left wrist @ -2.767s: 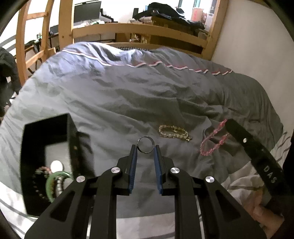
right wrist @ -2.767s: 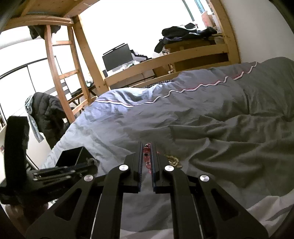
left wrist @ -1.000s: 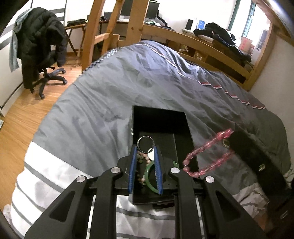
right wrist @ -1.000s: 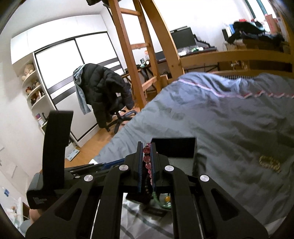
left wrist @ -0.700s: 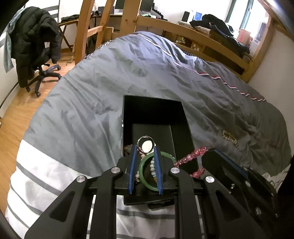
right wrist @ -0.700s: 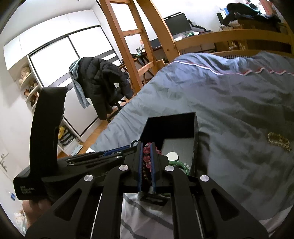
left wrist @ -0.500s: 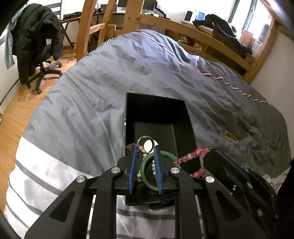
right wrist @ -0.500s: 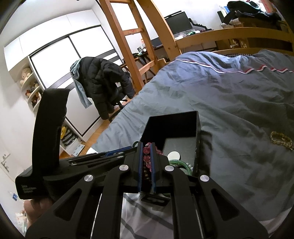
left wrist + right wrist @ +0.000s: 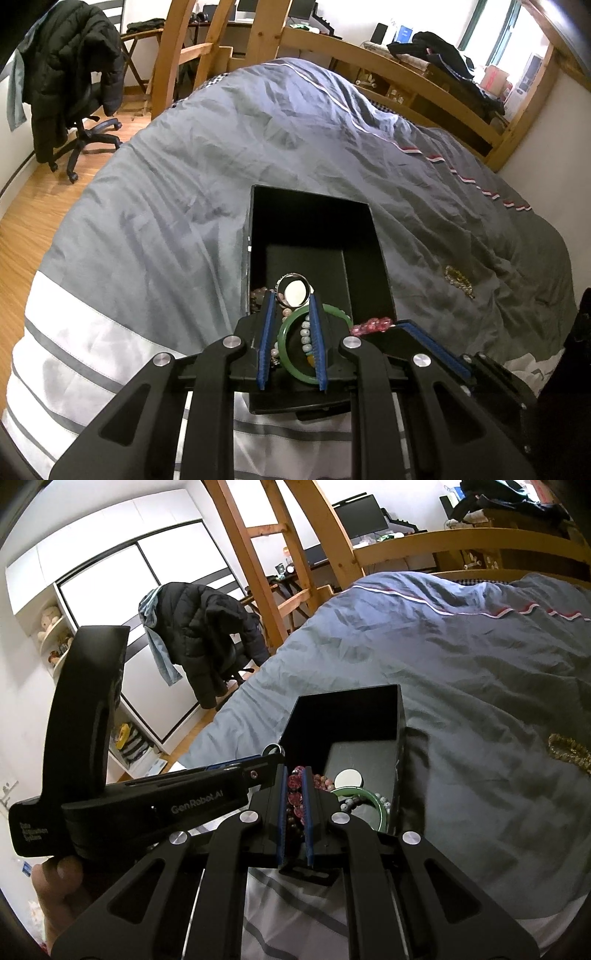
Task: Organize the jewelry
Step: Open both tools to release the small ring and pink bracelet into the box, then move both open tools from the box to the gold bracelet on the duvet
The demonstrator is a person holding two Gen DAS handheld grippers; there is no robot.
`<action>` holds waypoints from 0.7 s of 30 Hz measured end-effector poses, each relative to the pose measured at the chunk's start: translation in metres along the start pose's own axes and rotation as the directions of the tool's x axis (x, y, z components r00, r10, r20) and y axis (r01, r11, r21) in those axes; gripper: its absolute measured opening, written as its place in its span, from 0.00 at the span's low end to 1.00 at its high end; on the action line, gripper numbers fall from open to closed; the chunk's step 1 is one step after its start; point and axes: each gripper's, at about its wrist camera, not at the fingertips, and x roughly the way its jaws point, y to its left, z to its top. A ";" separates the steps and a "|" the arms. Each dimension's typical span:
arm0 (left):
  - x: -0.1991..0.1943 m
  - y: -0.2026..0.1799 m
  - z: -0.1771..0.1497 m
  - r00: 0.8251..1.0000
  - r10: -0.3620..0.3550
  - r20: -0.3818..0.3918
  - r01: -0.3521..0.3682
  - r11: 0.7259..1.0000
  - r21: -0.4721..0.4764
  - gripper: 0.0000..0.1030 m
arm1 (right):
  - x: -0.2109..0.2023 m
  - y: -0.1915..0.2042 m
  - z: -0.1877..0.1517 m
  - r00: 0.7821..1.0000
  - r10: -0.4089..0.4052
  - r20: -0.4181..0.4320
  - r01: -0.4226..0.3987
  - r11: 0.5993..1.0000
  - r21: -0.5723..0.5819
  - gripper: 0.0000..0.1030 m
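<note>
Both grippers have swung over the black box (image 9: 314,229); the left gripper (image 9: 291,295) is pinching a silver ring (image 9: 293,286) at lower centre, while the right gripper (image 9: 295,775) is clamping the pink bracelet (image 9: 295,794).

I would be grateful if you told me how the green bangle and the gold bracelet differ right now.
The green bangle is a smooth, solid ring; the gold bracelet looks knobbly and lies stretched out. The green bangle sits inside the black box; the gold bracelet lies on the grey duvet. Neither is gripped.
</note>
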 end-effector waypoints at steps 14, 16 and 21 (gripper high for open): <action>-0.022 0.012 0.007 0.992 0.050 0.115 -0.042 0.997 -0.068 0.79 | -0.016 -0.007 0.003 0.992 -0.103 0.066 0.104 0.995 -0.010 0.88; -0.026 0.010 0.008 0.989 0.058 0.138 -0.049 0.997 -0.067 0.87 | -0.020 -0.009 0.004 0.986 -0.148 0.078 0.149 0.989 -0.018 0.90; -0.030 0.000 0.009 0.981 0.075 0.180 -0.069 0.997 -0.038 0.90 | -0.035 -0.023 0.007 0.952 -0.288 0.106 0.292 0.956 -0.030 0.96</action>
